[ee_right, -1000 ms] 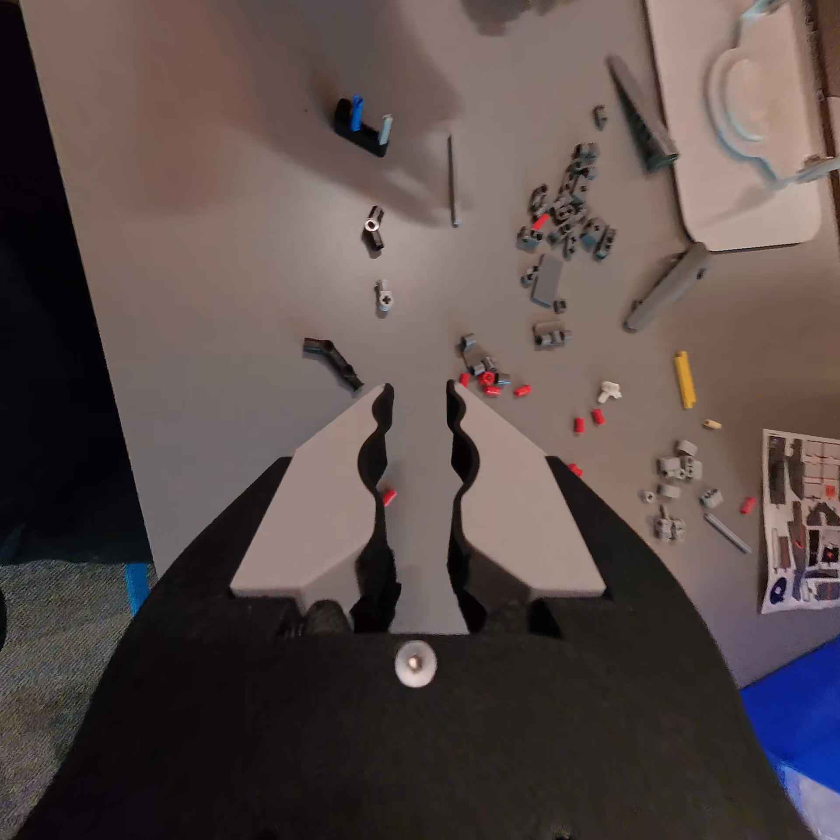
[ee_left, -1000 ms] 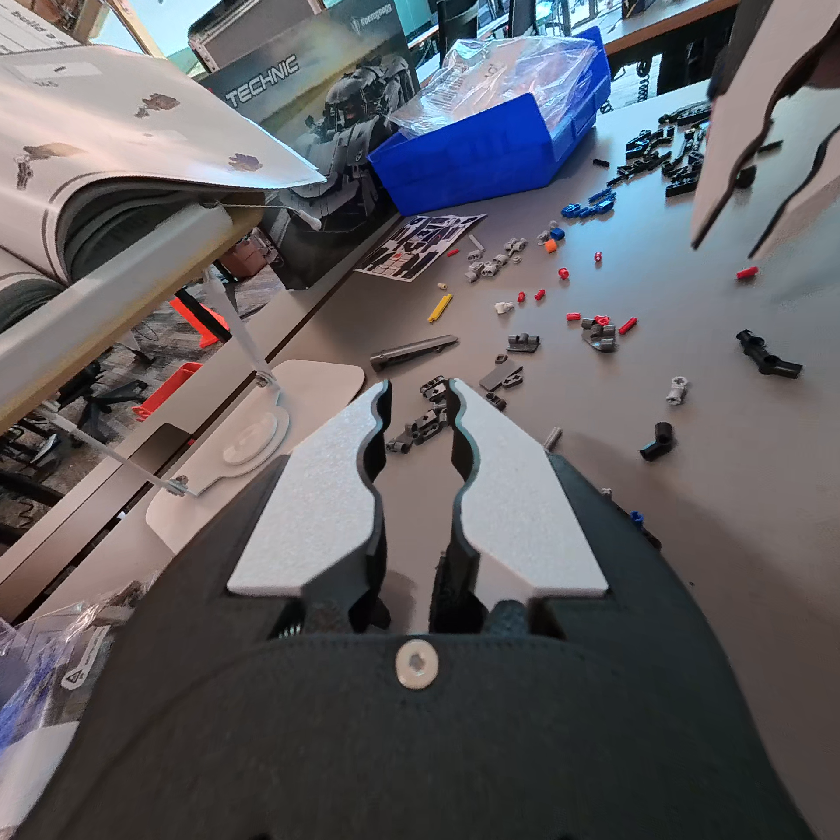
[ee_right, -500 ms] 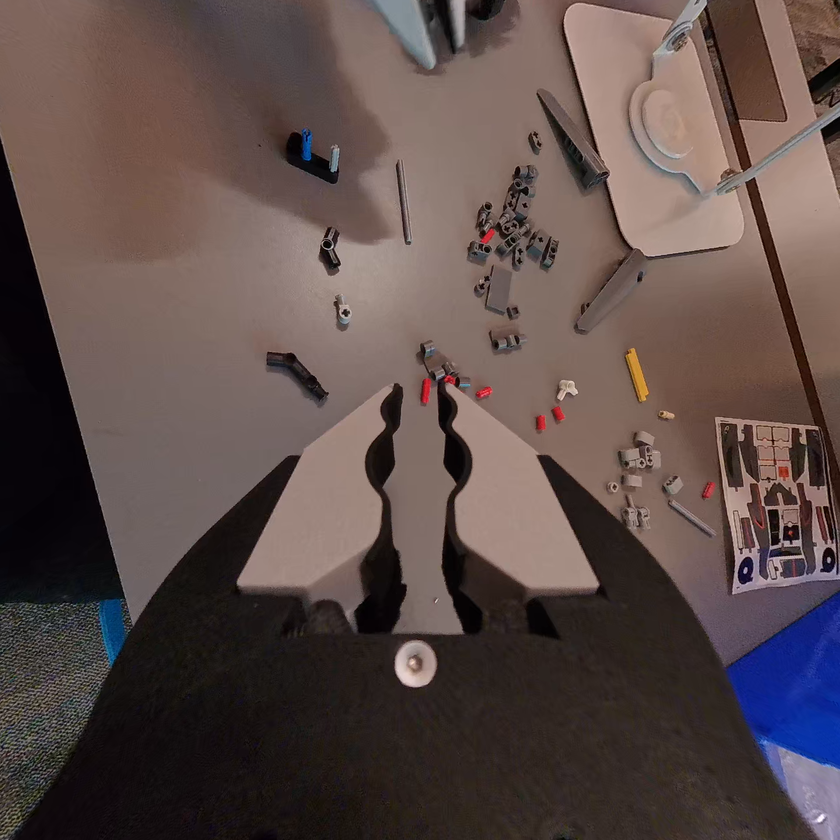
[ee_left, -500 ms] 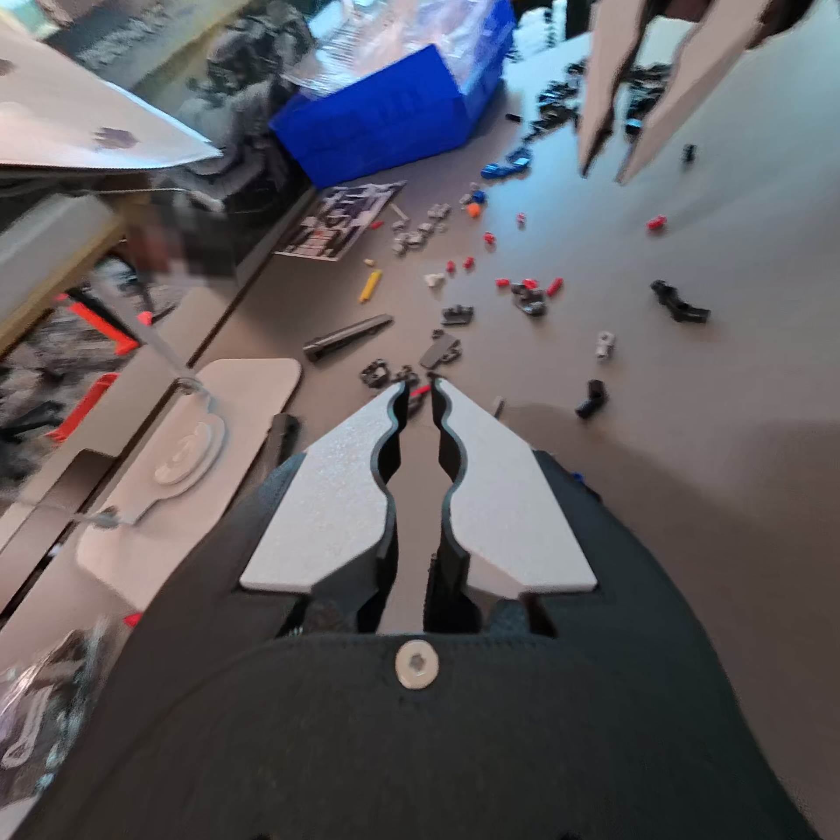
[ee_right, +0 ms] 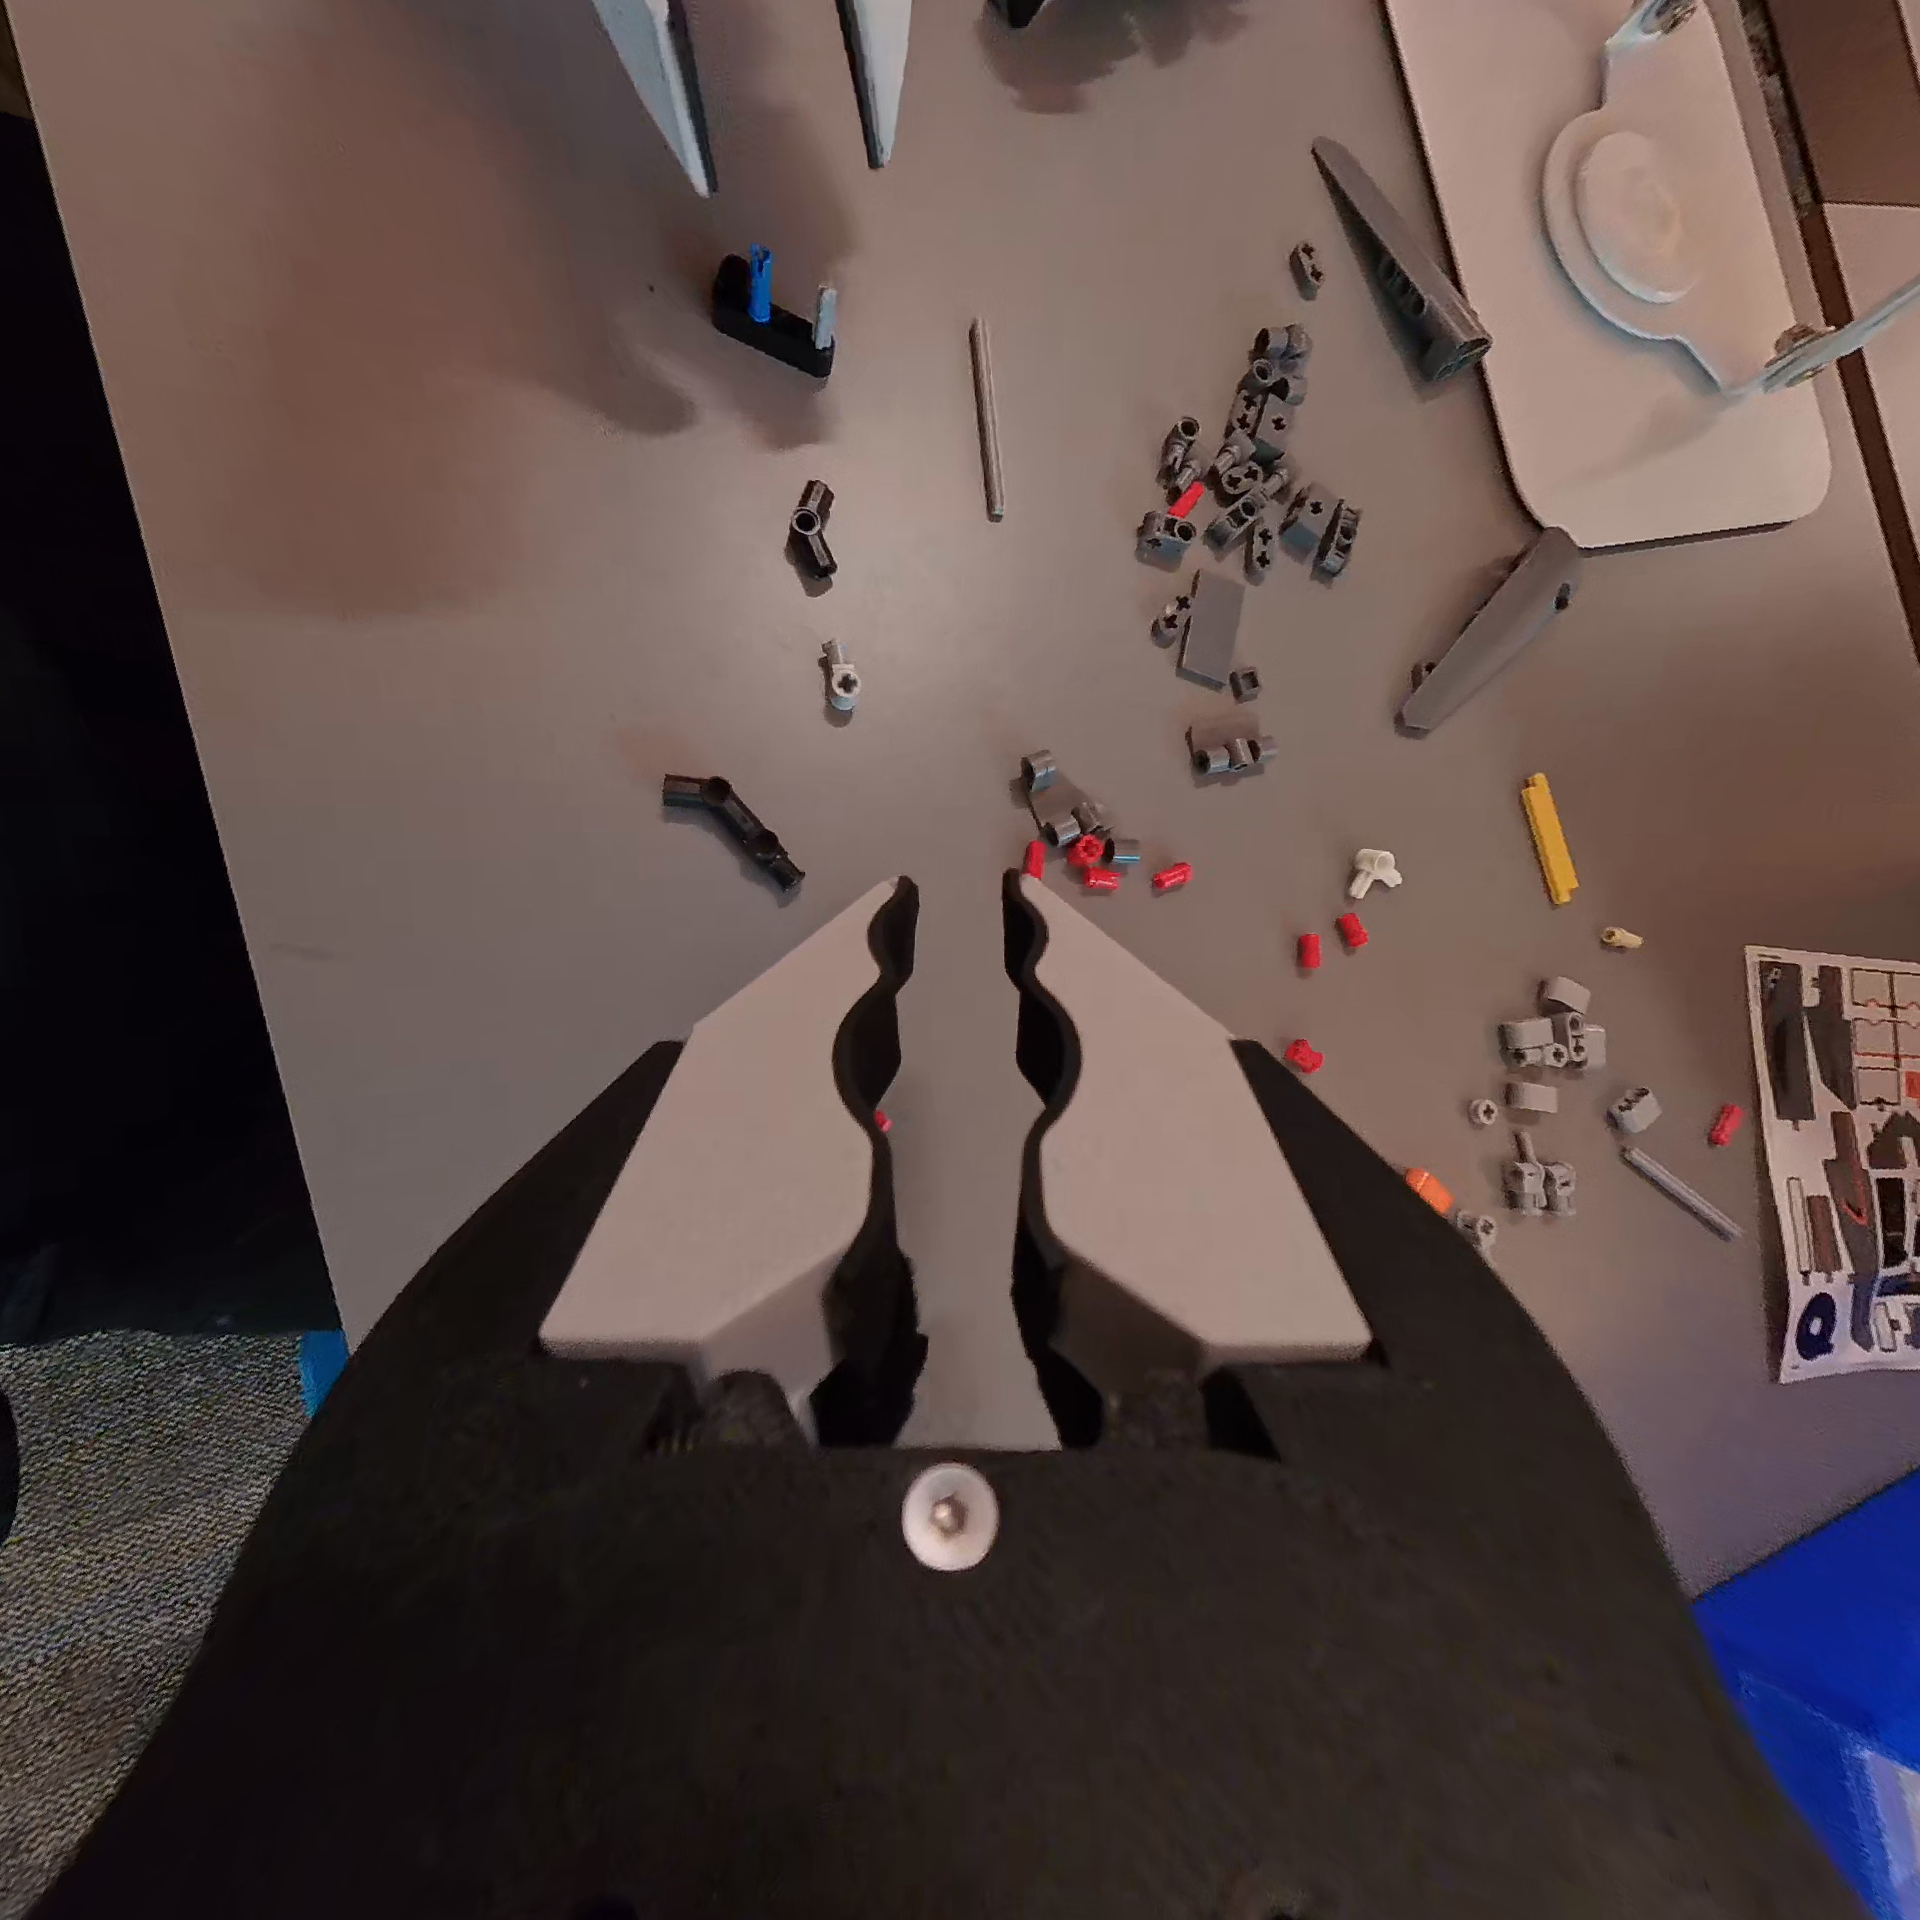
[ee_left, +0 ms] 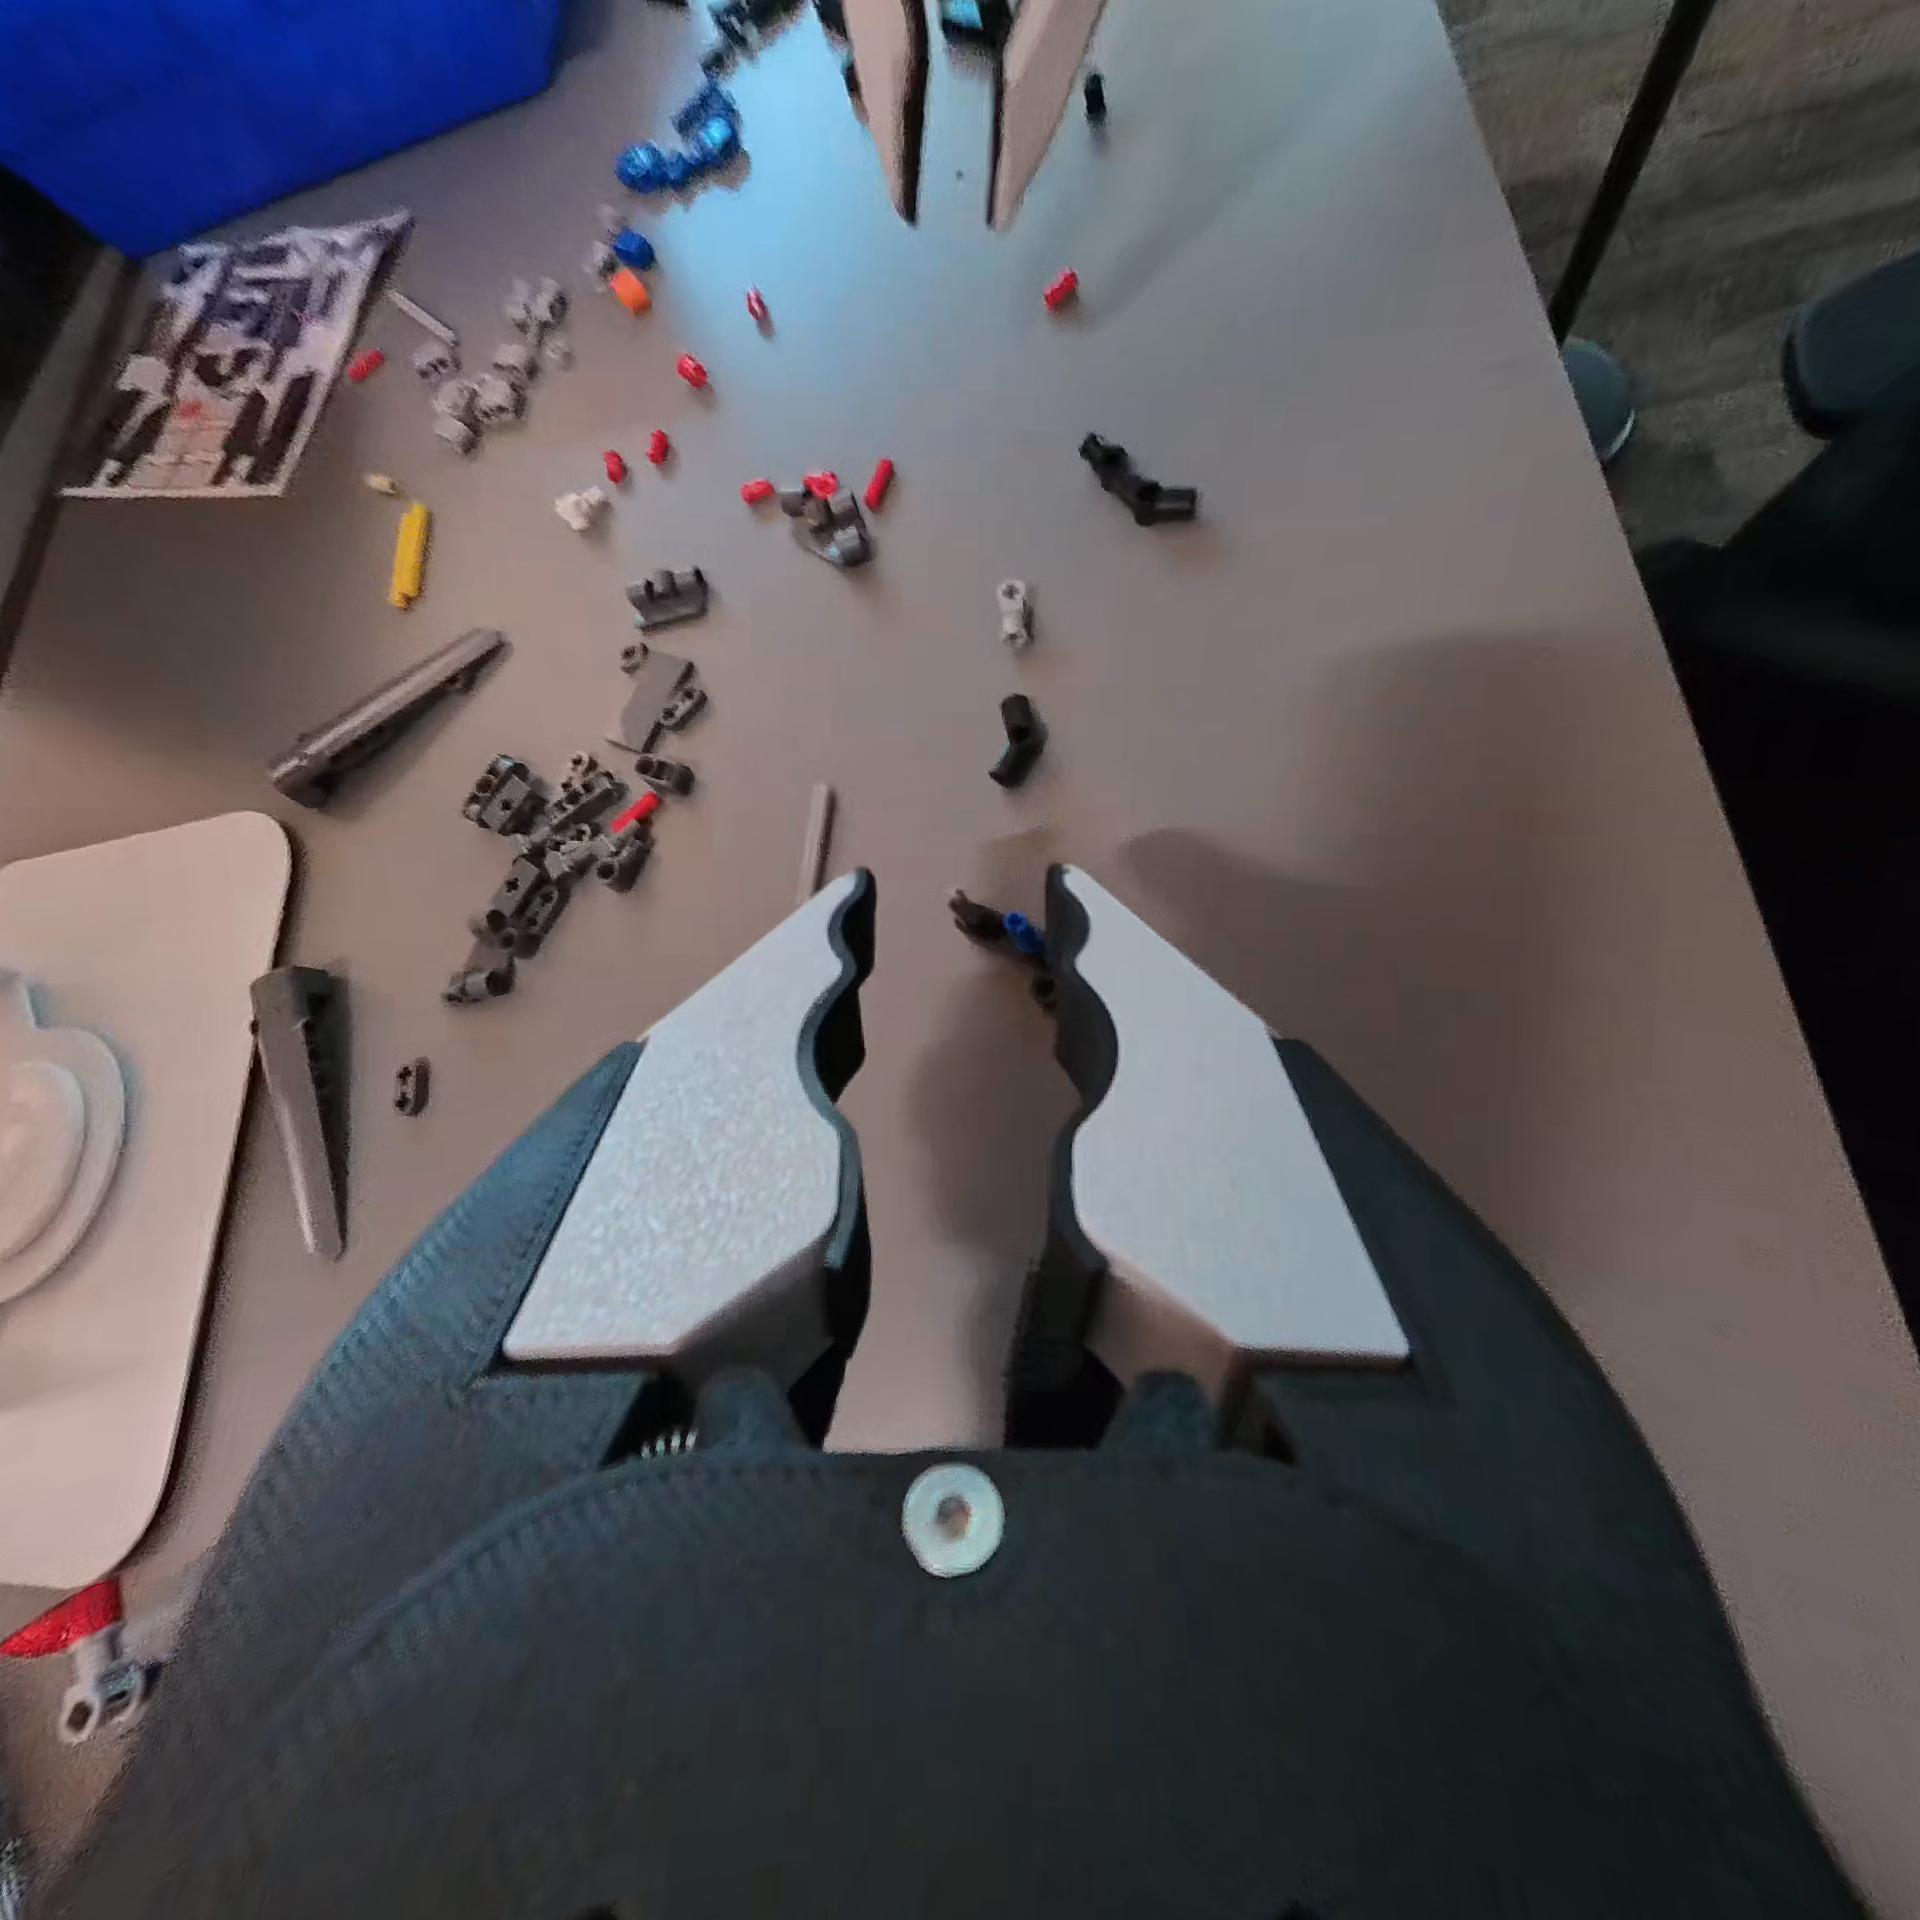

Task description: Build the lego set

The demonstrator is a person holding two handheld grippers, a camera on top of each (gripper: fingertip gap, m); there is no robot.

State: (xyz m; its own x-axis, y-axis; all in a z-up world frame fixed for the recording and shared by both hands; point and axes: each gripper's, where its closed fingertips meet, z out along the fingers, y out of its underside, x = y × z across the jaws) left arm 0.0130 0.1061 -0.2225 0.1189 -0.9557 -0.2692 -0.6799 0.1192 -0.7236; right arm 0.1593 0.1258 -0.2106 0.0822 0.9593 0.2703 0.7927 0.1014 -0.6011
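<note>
My left gripper (ee_left: 958, 894) hangs over the grey table (ee_left: 1299, 727) with its fingers apart, and nothing is squeezed between them. A small black piece with a blue pin (ee_left: 1003, 925) lies on the table just under the gap, close to my right-hand finger (ee_left: 1174, 1091), but the pads do not press on it. A thin grey rod (ee_left: 818, 836) lies just past my other finger. To the left of it is a heap of dark grey bits (ee_left: 551, 852) with one red pin (ee_left: 634, 812) in it. A bent black piece (ee_left: 1016, 740) sits a little ahead, and a pale grey bit (ee_left: 1013, 611) lies past that. Far to the left I see a flat white base (ee_left: 135, 1143) and a long grey wedge (ee_left: 301, 1101) beside it. My right gripper (ee_right: 958, 888) is held above the table too, and its fingers are a small way apart with only bare table showing between them. A red pin (ee_right: 1034, 858) lies just beyond its right fingertip, next to a small bunch of red and grey bits (ee_right: 1086, 821). A long bent black piece (ee_right: 732, 816) lies near the left fingertip. Far ahead in that view I see my left gripper's two pale tips (ee_right: 779, 104) over the black piece with the blue pin (ee_right: 774, 312). A yellow bar (ee_right: 1548, 836) and a sticker sheet (ee_right: 1839, 1153) lie off to the right.
</note>
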